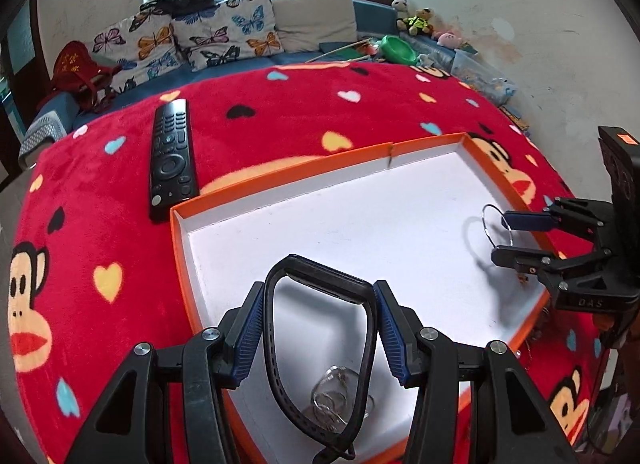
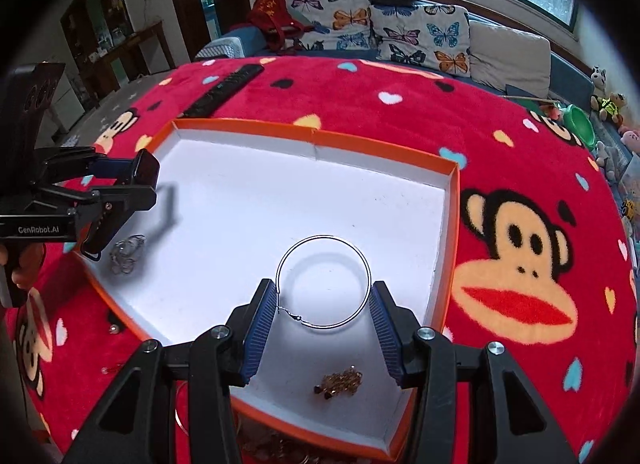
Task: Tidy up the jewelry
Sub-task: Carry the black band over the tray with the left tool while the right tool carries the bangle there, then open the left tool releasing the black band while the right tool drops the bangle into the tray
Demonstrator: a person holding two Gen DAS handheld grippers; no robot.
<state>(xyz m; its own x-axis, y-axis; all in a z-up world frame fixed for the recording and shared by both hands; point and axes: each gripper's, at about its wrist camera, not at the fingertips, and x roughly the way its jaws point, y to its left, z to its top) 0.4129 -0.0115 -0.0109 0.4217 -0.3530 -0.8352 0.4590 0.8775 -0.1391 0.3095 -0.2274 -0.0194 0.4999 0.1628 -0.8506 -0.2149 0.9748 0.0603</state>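
An orange tray (image 1: 280, 177) with a white floor lies on the red blanket; it also shows in the right wrist view (image 2: 400, 147). My left gripper (image 1: 320, 328) is shut on a black wristband (image 1: 364, 344) and holds it above the tray's near left part. Silver rings (image 1: 332, 396) lie in the tray beneath it, also seen in the right wrist view (image 2: 128, 254). My right gripper (image 2: 322, 322) is shut on a thin silver hoop earring (image 2: 360, 260) held over the tray's right side. Gold jewelry (image 2: 340, 382) lies in the tray below it.
A black remote (image 1: 172, 155) lies on the blanket beside the tray's far left corner. More small jewelry (image 2: 114, 328) lies on the blanket at the tray's near edge. A sofa with butterfly cushions (image 1: 208, 35) stands behind.
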